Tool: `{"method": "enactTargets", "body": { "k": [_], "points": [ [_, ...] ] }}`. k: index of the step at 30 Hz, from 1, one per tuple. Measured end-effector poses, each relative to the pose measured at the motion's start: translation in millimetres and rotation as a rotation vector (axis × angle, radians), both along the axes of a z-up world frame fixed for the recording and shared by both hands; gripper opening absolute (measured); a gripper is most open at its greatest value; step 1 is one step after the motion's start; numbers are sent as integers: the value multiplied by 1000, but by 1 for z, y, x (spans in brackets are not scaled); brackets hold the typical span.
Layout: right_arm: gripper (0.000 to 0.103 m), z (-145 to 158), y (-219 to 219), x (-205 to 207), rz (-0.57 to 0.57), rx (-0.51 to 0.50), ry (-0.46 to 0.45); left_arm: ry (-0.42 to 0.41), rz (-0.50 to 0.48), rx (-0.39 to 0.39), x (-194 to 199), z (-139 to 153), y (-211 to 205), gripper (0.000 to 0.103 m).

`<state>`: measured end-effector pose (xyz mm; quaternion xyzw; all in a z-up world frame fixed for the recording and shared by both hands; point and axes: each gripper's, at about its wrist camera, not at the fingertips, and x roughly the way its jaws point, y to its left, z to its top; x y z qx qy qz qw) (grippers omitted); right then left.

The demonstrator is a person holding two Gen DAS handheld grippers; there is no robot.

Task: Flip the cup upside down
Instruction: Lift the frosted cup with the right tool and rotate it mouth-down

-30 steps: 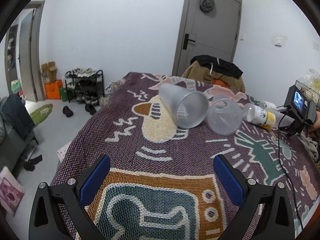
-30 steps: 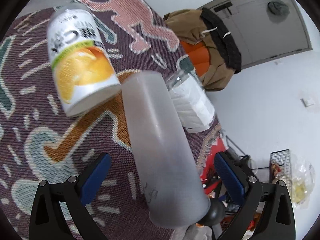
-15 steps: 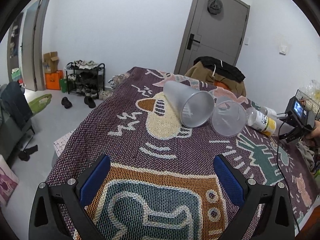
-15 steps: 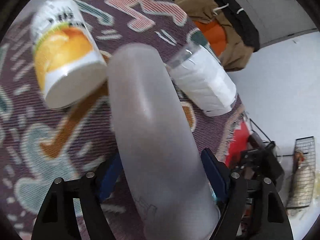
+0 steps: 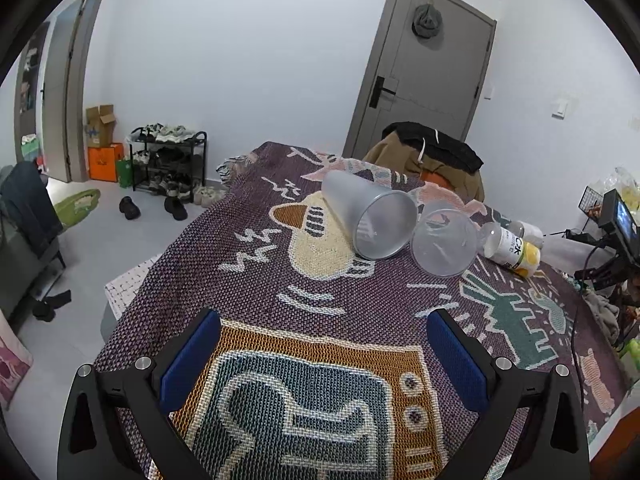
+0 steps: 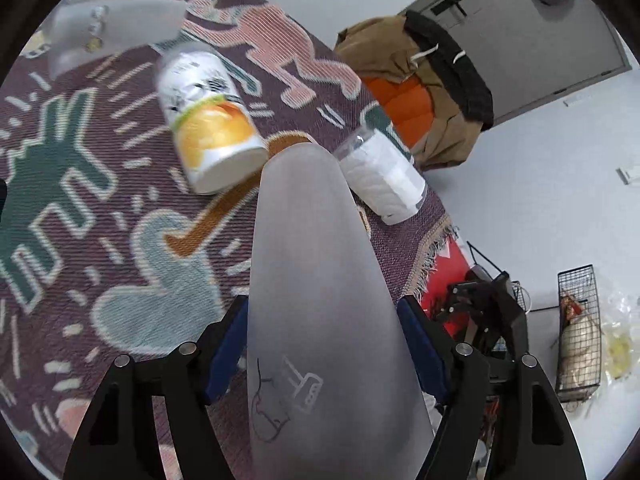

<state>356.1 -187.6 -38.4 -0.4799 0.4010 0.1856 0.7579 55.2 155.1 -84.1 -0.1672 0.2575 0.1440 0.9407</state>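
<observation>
Centre of the right wrist view: the right gripper [image 6: 322,354] clamps a tall frosted translucent plastic cup [image 6: 320,280] by its sides (presumably for turning over). The left gripper [image 5: 323,356] is wide open, empty, above the patterned woven blanket [image 5: 312,380].

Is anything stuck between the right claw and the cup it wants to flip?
No. The right gripper already has its blue pads on both sides of the frosted plastic cup, with nothing visible between.
</observation>
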Motion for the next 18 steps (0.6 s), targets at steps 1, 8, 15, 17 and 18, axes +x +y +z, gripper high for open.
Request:
{"method": "enactTargets", "body": {
  "k": [1,8,15,17,18],
  "points": [
    [74,2,1,-4,7,2,-3,-4,-1,0,-1,1,-1,103],
    [74,29,13,-48,84,83,-36,-28,-7,-1,-12,6,-3,103],
    [74,64,40,-98,122,257,-83,-51,-7,-8,-21,10,-3,103],
    [74,70,51,-113,143,285,-75,-58,-7,-10,-23,12,-3,103],
    [74,72,56,-120,152,295,-77,-60,-7,-11,-24,12,-2,103]
  ]
}}
